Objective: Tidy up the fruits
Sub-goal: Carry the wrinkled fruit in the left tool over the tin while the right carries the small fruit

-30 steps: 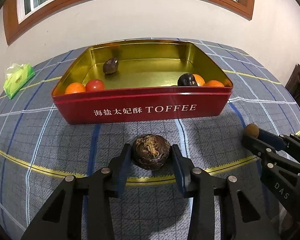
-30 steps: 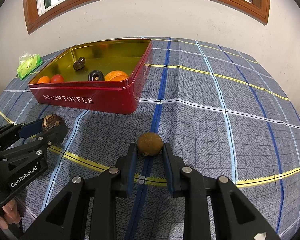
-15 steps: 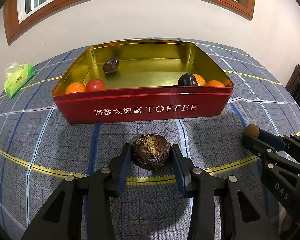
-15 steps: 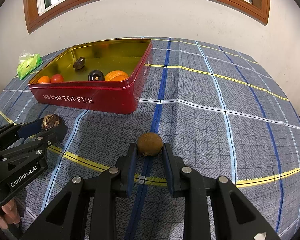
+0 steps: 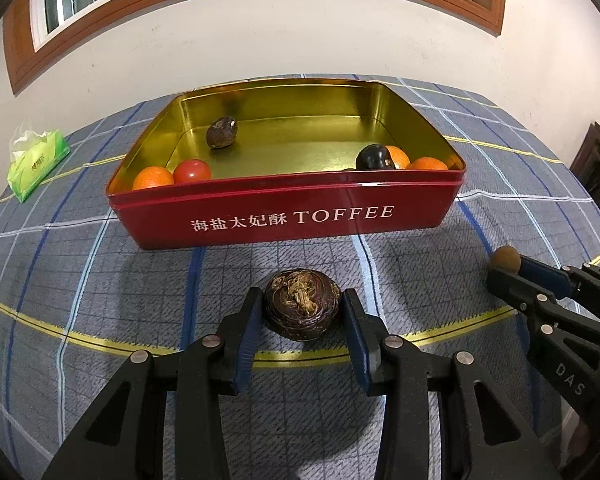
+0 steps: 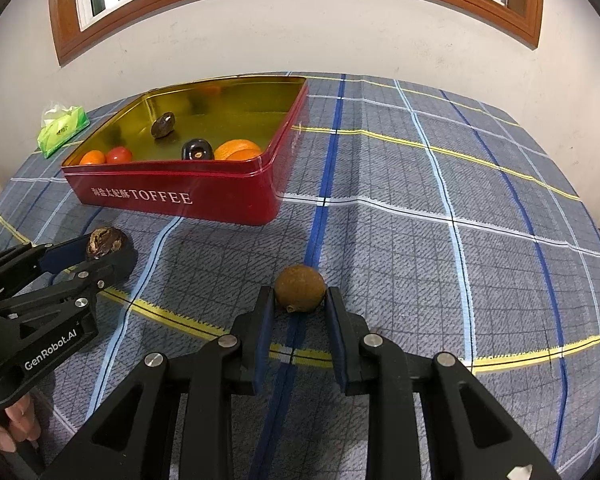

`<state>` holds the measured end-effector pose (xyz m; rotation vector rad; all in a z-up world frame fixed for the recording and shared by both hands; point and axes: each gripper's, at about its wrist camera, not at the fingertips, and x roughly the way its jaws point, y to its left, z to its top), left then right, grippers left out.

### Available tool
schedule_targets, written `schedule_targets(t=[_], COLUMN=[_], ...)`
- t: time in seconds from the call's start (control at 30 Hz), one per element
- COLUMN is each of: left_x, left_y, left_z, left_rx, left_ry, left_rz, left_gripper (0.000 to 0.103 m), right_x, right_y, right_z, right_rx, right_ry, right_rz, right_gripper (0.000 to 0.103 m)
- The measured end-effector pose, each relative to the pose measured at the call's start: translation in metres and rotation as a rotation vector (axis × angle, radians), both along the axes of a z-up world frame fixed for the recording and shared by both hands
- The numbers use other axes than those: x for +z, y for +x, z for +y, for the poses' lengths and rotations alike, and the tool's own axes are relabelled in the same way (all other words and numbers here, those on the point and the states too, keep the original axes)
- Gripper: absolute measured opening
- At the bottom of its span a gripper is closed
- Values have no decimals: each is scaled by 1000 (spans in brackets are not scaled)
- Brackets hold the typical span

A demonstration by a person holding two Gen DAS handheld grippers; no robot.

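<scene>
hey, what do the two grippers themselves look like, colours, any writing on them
Both are matte black plastic linkages with silver round pivot pins and triangular cut-outs in the arms. Each finger carries a flat dark blue pad on its inner face. The left gripper has white "GenRobot.AI" lettering on its side; the right gripper shows white letters "DAS". Bare fingers of a hand show beneath the left one; no cables or sleeves visible.

Tin (image 5: 288, 216): near wall hides the lower part of the fruit behind it.
Oranges (image 5: 414, 162): partly behind the dark fruit (image 5: 374, 157) — count unclear.
Hand (image 6: 8, 428): cut by the frame edge — only fingertips show.
Tissue pack (image 5: 36, 160): print too small to read.
</scene>
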<state>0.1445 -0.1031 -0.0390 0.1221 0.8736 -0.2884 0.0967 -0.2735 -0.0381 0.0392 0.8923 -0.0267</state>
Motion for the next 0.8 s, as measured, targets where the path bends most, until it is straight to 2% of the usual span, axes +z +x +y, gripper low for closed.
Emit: schedule_targets(t=[0.23, 0.43, 0.8], left_x=[15, 28, 51], left_y=[-6, -10, -3], left_z=[12, 22, 52], left_rx=[5, 20, 65], left_ry=[-7, -10, -8], left_rz=[-13, -31, -77], left_gripper=[40, 40, 40], right_x=[10, 20, 56], right_y=[-8, -14, -10], right_z=[1, 7, 21], right_rx=[-5, 7, 38], right_ry=[25, 4, -19], right_rz=[-10, -26, -90], right_gripper=[24, 24, 24])
